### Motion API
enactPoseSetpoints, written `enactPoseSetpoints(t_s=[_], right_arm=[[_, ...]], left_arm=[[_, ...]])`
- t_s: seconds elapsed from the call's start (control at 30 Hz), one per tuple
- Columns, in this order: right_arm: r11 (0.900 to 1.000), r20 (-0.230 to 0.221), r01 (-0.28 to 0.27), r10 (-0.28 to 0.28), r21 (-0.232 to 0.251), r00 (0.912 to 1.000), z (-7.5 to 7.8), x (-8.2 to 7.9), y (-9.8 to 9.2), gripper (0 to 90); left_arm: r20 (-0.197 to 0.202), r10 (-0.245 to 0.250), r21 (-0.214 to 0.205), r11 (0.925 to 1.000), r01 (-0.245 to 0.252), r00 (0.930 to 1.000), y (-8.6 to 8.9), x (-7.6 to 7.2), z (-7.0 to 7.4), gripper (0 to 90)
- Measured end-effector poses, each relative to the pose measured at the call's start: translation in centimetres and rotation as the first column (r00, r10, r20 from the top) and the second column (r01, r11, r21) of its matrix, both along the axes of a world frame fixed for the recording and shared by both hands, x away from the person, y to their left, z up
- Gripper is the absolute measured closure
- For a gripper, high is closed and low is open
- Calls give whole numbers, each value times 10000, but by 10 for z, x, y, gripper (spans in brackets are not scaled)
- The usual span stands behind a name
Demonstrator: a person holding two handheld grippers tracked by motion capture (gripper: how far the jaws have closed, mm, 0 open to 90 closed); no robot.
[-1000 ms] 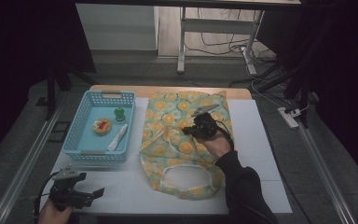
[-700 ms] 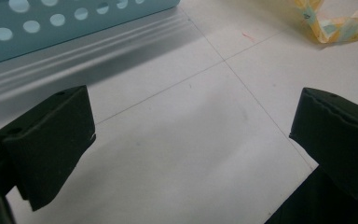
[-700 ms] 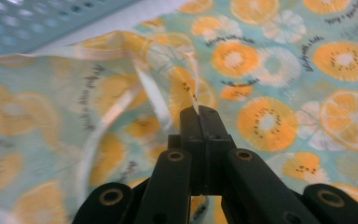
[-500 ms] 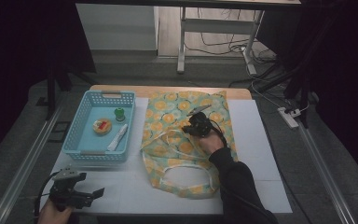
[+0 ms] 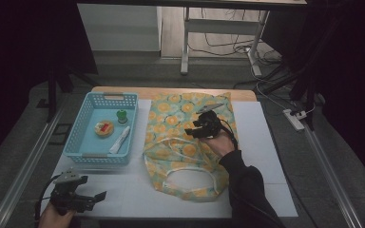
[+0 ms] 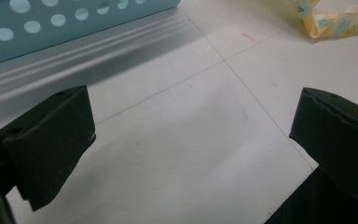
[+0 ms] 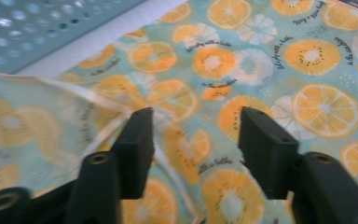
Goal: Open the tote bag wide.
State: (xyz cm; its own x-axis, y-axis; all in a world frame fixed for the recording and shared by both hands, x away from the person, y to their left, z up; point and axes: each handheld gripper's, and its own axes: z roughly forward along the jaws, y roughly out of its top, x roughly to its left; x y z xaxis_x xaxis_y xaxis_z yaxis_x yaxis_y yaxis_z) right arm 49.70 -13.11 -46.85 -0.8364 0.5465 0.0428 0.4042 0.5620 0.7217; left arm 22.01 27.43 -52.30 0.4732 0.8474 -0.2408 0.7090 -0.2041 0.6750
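Observation:
A cloth bag [image 5: 171, 118] printed with orange slices lies flat on the white mat, its opening and white straps [image 5: 171, 142] toward me. My right gripper [image 5: 192, 131] hovers over the bag's middle, pointing left. Its jaws have just been opening. In the right gripper view the right gripper [image 7: 196, 140] stands open just above the bag [image 7: 261, 60], and a pale strap [image 7: 98, 105] runs past the left jaw unpinched. My left gripper [image 5: 97, 198] rests near the mat's front left corner. The left gripper [image 6: 191, 135] is wide open over bare mat.
A light blue perforated basket [image 5: 83, 154] stands left of the bag and holds a round orange item [image 5: 104, 128], a small green object [image 5: 121, 115] and a white tube [image 5: 120, 139]. The basket wall [image 6: 51, 23] is close ahead of the left gripper. Metal rails run along both table sides.
The right gripper's jaws have opened over the bag, and the hand has barely shifted. The left gripper has kept still.

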Motion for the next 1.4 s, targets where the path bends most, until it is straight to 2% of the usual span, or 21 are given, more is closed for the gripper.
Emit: enactPoseSetpoints(t_s=[0.1, 0.13, 0.2, 0.23, 0.27, 0.33, 0.47, 0.53, 0.57, 0.67, 0.73, 0.83, 0.87, 0.93, 1.03, 1.13, 1.2, 1.3, 1.33, 1.37, 1.4], right_arm=[[9999, -212, -96, 97, 50, 9997, 4, -11, -3, 292], [9997, -404, -220, 222, 55, 9989, 4, -18, -4, 207], [9995, -489, -305, 305, 10, 9983, 3, -22, -3, 179], [9992, -522, -408, 405, -43, 9978, 3, -26, -3, 145], [9981, -580, -608, 599, -139, 9965, 1, -34, -1, 65], [9959, -652, -889, 874, -193, 9940, 0, -43, 1, 9], [9929, -796, -1191, 1184, -31, 9898, -2, -54, 2, 0], [9887, -1034, -1502, 1494, 3, 9834, -7, -63, 3, 0], [9887, -1034, -1502, 1494, 3, 9834, -7, -63, 3, 0], [9861, -1046, -1646, 1612, -247, 9814, -16, -70, 3, 0], [9852, -1071, -1608, 1538, -599, 9823, -23, -71, 2, 0], [9873, -1189, -1349, 1245, -835, 9851, -34, -69, -1, 0], [9856, -1061, -1211, 1088, -1176, 9884, -40, -67, -3, 0], [9844, -958, -1161, 1039, -1319, 9900, -43, -67, -4, 1], [9833, -652, -812, 714, -1631, 9953, -49, -64, -7, 50], [9785, -665, -766, 649, -1912, 9957, -55, -62, -10, 75], [9756, -412, -780, 710, -2052, 9966, -57, -64, -10, 95], [9754, -346, -1051, 1003, -1939, 9944, -55, -66, -11, 224], [9734, -314, -1243, 1205, -1924, 9922, -53, -70, -11, 329], [9734, -314, -1243, 1205, -1924, 9922, -53, -70, -11, 329], [9715, -345, -1462, 1422, -1868, 9892, -51, -72, -12, 464]], left_arm=[[-7, 13, -7, 10000, -13, 10000, 0, 0, 0, 0], [-7, 11, 3, 10000, -11, 10000, 0, 0, 0, 0], [-8, 13, 8, 10000, -13, 10000, 0, 0, 0, 0], [-10, 21, -3, 10000, -21, 10000, 0, 0, 0, 0], [-5, 31, -6, 10000, -31, 10000, 0, 0, 0, 0], [7, 47, -18, 10000, -47, 10000, 0, 0, 0, 0], [10, 40, -30, 10000, -39, 10000, 0, 0, 0, 0], [22, 43, -23, 10000, -43, 10000, 0, 0, 0, 0], [36, 42, -30, 10000, -42, 10000, 0, -1, 0, 0], [27, 35, -40, 10000, -35, 10000, 0, -1, 0, 0], [39, 29, -28, 10000, -29, 10000, 0, -1, 0, 0], [34, 29, -48, 10000, -29, 10000, 0, -1, 0, 0], [29, 33, -52, 10000, -33, 10000, 0, -1, 0, 0], [35, 22, -44, 10000, -22, 10000, 0, -1, 0, 0], [35, 16, -38, 10000, -16, 10000, 0, -1, 0, 0], [31, 17, -47, 10000, -17, 10000, 0, -1, 0, 0], [27, 17, -41, 10000, -17, 10000, 0, -1, 0, 0], [23, 14, -30, 10000, -14, 10000, 0, -1, 0, 0], [24, 16, -27, 10000, -16, 10000, 0, -1, 0, 0], [25, 16, -26, 10000, -16, 10000, 0, -1, 0, 0], [22, 9, -26, 10000, -9, 10000, 0, -1, 0, 0]])
